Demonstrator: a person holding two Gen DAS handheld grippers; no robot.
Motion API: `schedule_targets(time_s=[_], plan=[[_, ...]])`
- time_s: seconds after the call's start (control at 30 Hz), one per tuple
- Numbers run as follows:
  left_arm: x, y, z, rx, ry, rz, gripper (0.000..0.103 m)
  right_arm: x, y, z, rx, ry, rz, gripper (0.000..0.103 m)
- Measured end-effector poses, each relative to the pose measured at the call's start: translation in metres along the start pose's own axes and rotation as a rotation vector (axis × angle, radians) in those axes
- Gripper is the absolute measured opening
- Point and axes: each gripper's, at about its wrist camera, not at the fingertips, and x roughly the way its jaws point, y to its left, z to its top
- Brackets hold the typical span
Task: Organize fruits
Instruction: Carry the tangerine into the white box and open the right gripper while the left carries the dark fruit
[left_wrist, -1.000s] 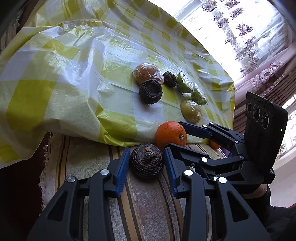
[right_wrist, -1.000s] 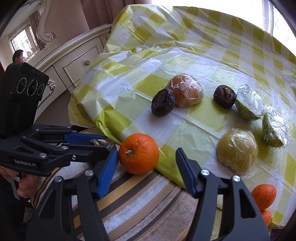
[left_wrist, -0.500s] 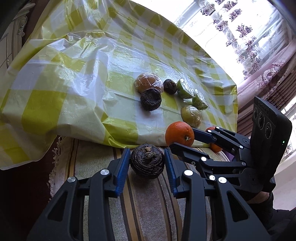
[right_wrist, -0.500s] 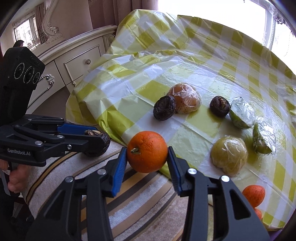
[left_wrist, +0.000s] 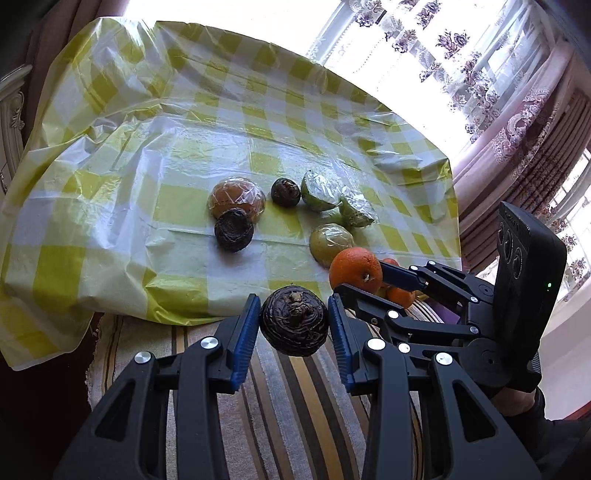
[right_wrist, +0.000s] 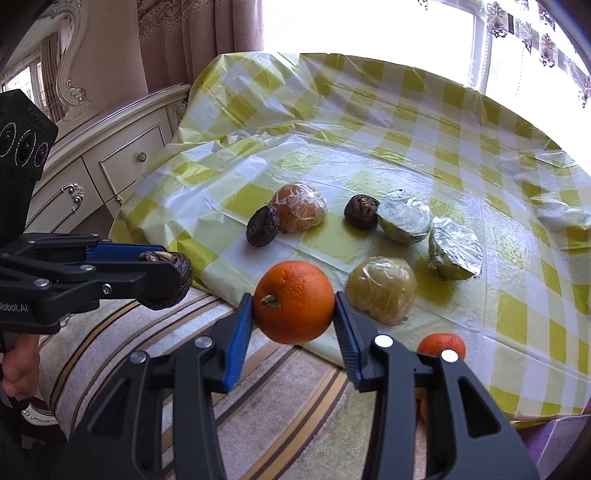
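My left gripper is shut on a dark wrinkled fruit and holds it above the striped cushion. My right gripper is shut on an orange and holds it up at the cloth's near edge. The orange and right gripper also show in the left wrist view; the dark fruit shows in the right wrist view. On the yellow checked cloth lie two more dark fruits and several plastic-wrapped fruits.
A striped cushion lies below both grippers. Small oranges sit at the cloth's near right edge. A white carved dresser stands to the left. Curtains and a window are behind the table.
My right gripper closed on the orange and lifted it. My left gripper lifted the dark fruit off the cushion. Both moved up and back from the cloth.
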Motion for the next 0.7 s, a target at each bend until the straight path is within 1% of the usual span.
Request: schedule_targets(time_s=[0.27, 0.4, 0.53, 0.7], plan=[[0.009, -0.051, 0.012, 0.096, 0.005, -0.028, 0.034, -0.037, -0.035, -0.01, 0.081, -0.057, -0.063, 0.043], [0.021, -0.082, 0.015, 0.145, 0.014, -0.055, 0.034, -0.056, -0.057, -0.02, 0.131, -0.075, -0.116, 0.043], [0.041, -0.123, 0.016, 0.213, 0.039, -0.1, 0.034, -0.083, -0.093, -0.04, 0.217, -0.098, -0.166, 0.043], [0.078, -0.177, 0.01, 0.294, 0.098, -0.161, 0.034, -0.114, -0.152, -0.081, 0.351, -0.096, -0.261, 0.043]])
